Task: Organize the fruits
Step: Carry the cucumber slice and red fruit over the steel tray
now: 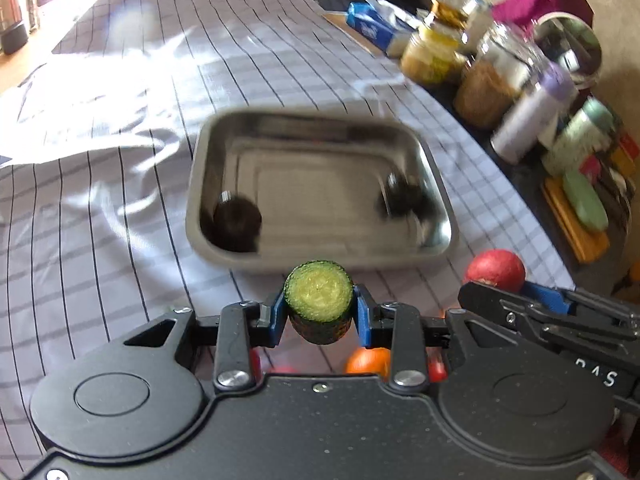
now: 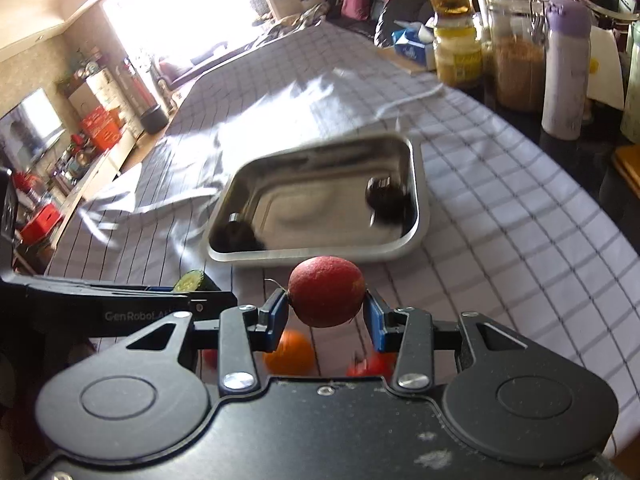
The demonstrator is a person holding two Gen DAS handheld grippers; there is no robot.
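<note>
My left gripper (image 1: 319, 312) is shut on a cut piece of green cucumber (image 1: 319, 294), held above the cloth just short of the steel tray (image 1: 320, 258). My right gripper (image 2: 326, 306) is shut on a red round fruit (image 2: 326, 296), also just short of the tray (image 2: 320, 254). The red fruit also shows in the left wrist view (image 1: 495, 266), and the cucumber in the right wrist view (image 2: 191, 280). Dark shapes on the tray floor look like reflections. An orange (image 2: 290, 354) and red fruits (image 2: 370, 366) lie on the cloth under the grippers.
A checked grey cloth (image 1: 120, 200) covers the table. Jars (image 2: 518, 52), a lilac bottle (image 2: 566, 68), a tissue box (image 1: 376, 26) and other containers line the right edge. The two grippers are close side by side.
</note>
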